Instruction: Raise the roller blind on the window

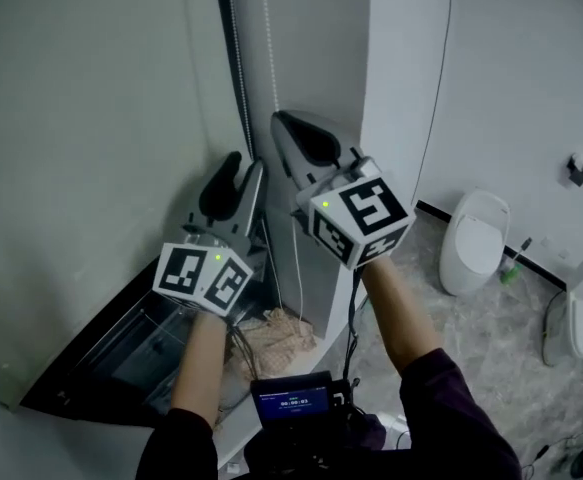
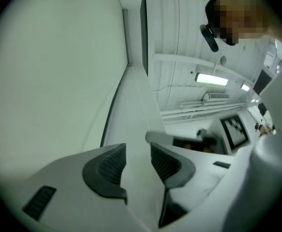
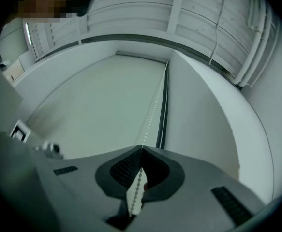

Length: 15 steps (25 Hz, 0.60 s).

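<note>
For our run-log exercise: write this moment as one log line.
right gripper: shut on bead chain | left gripper: open, empty | roller blind: lowered

Head view: high up, looks steeply down over both forearms (image 1: 199, 368). Left gripper (image 1: 242, 168) left of centre, right gripper (image 1: 283, 120) at centre, toilet (image 1: 474, 240) on floor at right.
Left gripper view: close behind own jaws, tilted up. Roller blind (image 2: 49, 71) fills left, ceiling light (image 2: 211, 79) upper right.
Right gripper view: likewise up along own jaws. Roller blind at centre, ceiling (image 3: 131, 11) along top.
All three share roller blind and dark window frame (image 3: 164, 110).
</note>
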Each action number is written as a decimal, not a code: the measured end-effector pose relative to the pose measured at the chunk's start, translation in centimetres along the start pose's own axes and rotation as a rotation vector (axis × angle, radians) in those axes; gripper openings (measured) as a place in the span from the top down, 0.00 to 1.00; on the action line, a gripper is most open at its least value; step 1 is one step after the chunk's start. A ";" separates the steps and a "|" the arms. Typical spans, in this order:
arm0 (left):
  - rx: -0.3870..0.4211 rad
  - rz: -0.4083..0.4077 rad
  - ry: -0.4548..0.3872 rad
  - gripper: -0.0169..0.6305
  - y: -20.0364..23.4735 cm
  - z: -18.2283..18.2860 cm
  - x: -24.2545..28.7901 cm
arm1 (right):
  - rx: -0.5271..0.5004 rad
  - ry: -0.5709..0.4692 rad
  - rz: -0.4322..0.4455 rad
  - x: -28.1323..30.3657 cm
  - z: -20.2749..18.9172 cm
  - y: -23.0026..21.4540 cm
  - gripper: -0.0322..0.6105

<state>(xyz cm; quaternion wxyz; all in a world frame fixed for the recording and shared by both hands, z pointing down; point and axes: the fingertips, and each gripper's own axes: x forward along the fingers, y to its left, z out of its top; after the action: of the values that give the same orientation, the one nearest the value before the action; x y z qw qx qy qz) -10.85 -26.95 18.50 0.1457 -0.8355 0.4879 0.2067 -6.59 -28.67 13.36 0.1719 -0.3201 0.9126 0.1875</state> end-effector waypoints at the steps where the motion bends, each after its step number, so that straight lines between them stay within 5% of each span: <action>1: 0.006 -0.019 -0.013 0.77 0.0 1.6 1.0 | -0.015 0.022 0.002 -0.5 -1.2 0.5 0.93; 4: 0.039 -0.074 -0.024 0.65 -0.5 4.6 4.1 | -0.011 0.029 0.012 -2.0 -3.9 1.8 0.93; 12: 0.060 -0.112 -0.027 0.64 -1.6 7.7 7.8 | 0.075 0.172 0.017 -7.1 -12.6 5.1 0.93; 15: 0.082 -0.092 -0.001 0.81 -1.6 7.3 8.3 | 0.096 0.200 0.022 -8.6 -14.1 6.3 0.93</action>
<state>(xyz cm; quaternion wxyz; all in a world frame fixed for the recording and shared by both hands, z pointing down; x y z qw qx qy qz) -7.32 -29.22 8.11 0.1892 -0.8502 0.4571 0.1803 -7.07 -25.99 30.87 0.0933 -0.3186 0.9365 0.1126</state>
